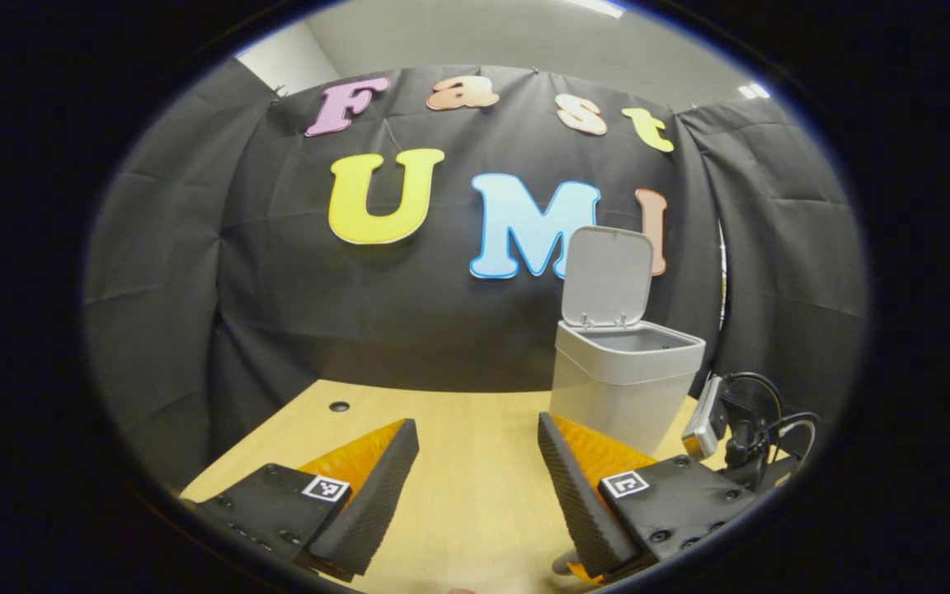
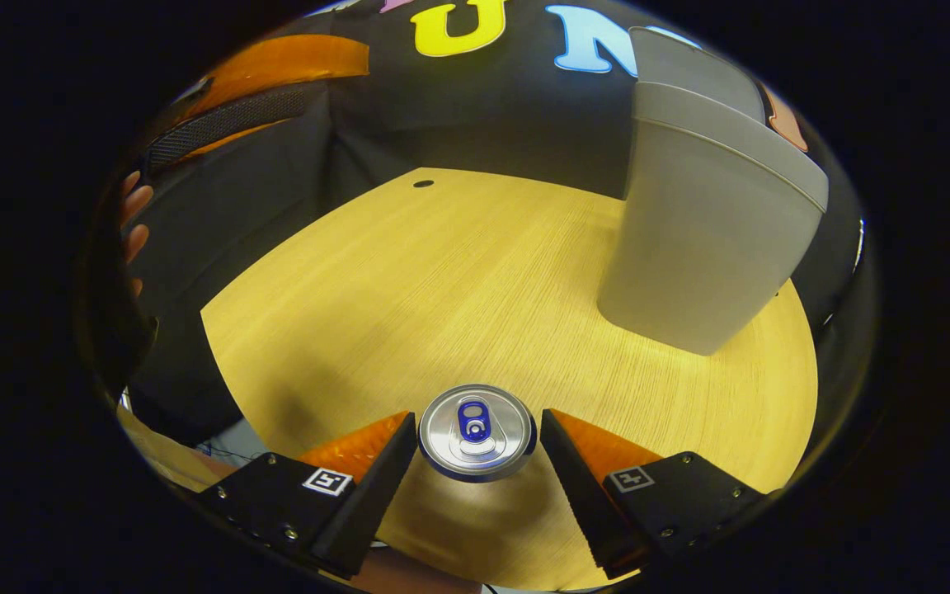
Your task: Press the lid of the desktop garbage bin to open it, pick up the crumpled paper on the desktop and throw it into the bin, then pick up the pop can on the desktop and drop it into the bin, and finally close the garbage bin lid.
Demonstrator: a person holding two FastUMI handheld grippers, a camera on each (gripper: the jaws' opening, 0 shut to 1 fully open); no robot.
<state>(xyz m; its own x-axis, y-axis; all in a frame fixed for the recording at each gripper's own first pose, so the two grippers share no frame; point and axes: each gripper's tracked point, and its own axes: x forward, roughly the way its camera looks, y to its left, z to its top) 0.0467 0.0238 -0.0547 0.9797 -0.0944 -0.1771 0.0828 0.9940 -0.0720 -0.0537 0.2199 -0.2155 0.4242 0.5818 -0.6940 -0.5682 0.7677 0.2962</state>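
Observation:
The grey bin (image 1: 623, 379) stands on the wooden table (image 1: 458, 429) at the right, its lid (image 1: 611, 276) tipped up and open. My left gripper (image 1: 479, 462) hovers open over bare table, left of the bin, with nothing between its fingers. In the right gripper view I look down on the silver top of the upright pop can (image 2: 475, 431). My right gripper (image 2: 477, 419) is open, one finger close on each side of the can. The bin (image 2: 706, 223) rises beyond the can to the right. The left gripper (image 2: 252, 91) and the hand (image 2: 133, 214) holding it show at upper left.
A small device with black cables (image 1: 739, 429) sits at the table's right edge beside the bin. A dark hole (image 2: 423, 183) marks the table's far side. Black cloth walls close in behind and on both sides.

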